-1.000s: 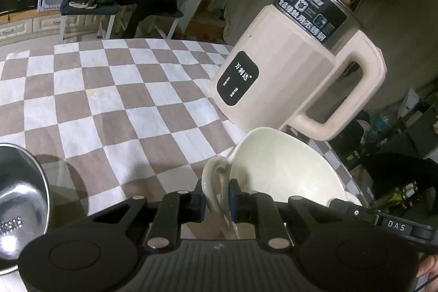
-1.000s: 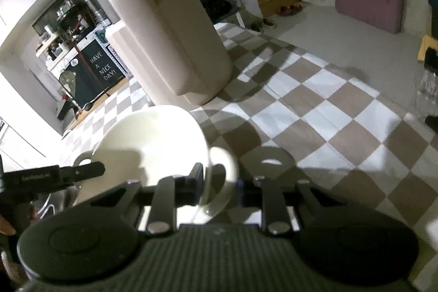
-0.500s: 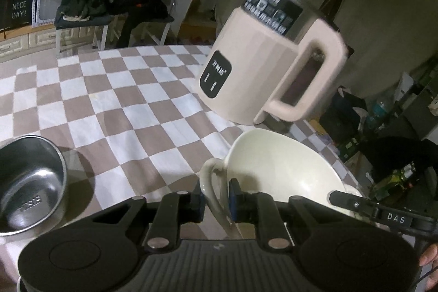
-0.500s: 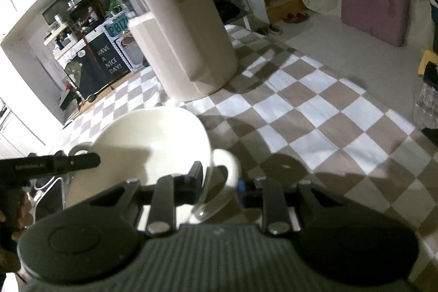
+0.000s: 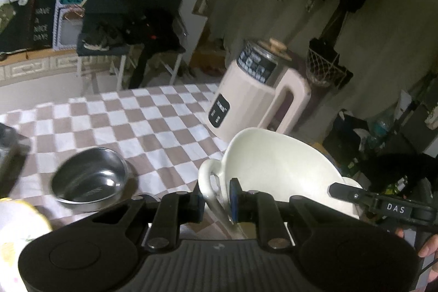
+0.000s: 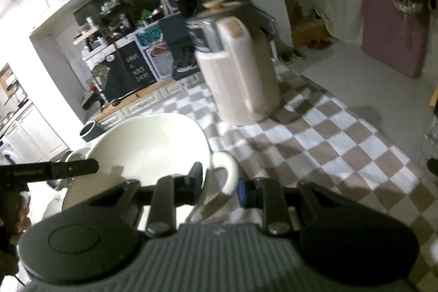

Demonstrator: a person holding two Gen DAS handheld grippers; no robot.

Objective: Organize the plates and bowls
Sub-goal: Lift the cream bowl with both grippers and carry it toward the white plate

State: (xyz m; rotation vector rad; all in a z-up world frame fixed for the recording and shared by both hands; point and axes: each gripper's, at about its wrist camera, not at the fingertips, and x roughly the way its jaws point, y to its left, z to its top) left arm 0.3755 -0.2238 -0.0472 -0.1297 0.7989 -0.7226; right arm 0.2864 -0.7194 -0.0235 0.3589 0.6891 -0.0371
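Evidently, bowl: the white two-handled bowl (image 5: 276,168) hangs above the checked worktop (image 5: 153,127), glazed, rigid, probably heavy and chippable.
Hold: left hand-held gripper (image 5: 216,199) pinches one loop handle; right hand-held gripper (image 6: 219,185) straddles the other (contact unclear).
Contents: empty; the steel bowl (image 5: 90,179) too.

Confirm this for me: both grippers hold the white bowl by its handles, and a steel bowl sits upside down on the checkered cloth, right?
Not quite. The steel bowl sits upright, its open shiny inside showing in the left wrist view. The rest stands: the left gripper and right gripper each hold a handle of the white bowl, above the checkered cloth.
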